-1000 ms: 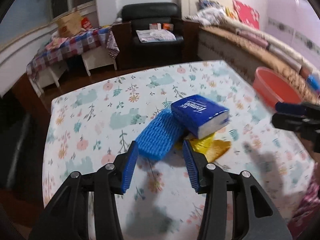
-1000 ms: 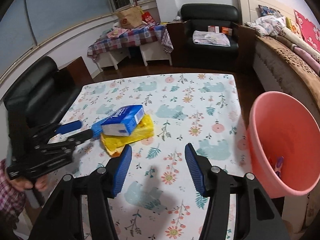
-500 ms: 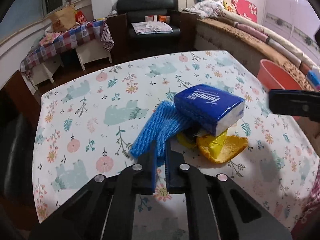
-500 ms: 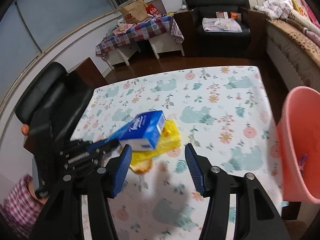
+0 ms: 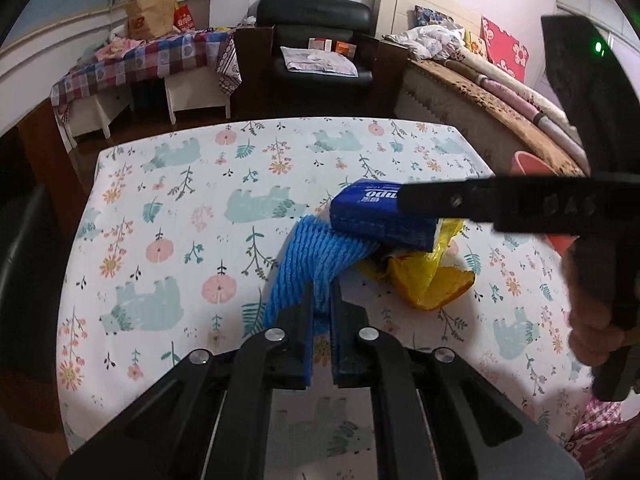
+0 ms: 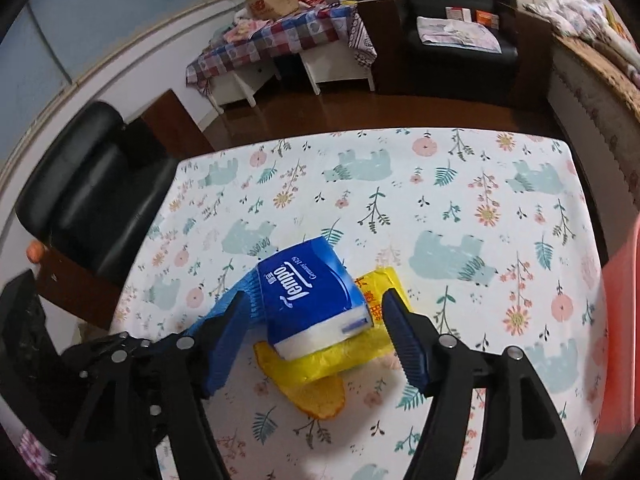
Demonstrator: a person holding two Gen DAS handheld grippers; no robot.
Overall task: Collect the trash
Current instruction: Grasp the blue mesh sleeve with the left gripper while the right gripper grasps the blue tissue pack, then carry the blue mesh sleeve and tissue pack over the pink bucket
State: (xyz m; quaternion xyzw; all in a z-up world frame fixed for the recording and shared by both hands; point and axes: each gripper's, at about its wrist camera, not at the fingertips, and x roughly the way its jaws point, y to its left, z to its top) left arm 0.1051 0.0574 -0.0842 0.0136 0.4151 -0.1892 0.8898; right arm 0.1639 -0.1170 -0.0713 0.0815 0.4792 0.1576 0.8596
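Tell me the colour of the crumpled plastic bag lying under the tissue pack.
Yellow, with an orange tinge at its loose end. The plastic bag shows best in the right wrist view.

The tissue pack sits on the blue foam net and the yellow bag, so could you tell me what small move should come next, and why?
Probably close the right hand-held gripper on the tissue pack: its open jaws flank it, freeing the foam net that the left hand-held gripper pinches.

Probably a home bedroom: bed [image 5: 492, 92], black armchair [image 5: 316, 48], floral-clothed table [image 5: 280, 160].

Tissue pack [image 6: 314, 294] is stacked on plastic bag [image 6: 320, 368] and foam net [image 5: 310, 264], mid-table [image 6: 460, 208]; basin [image 6: 624, 320] is placed at right edge.
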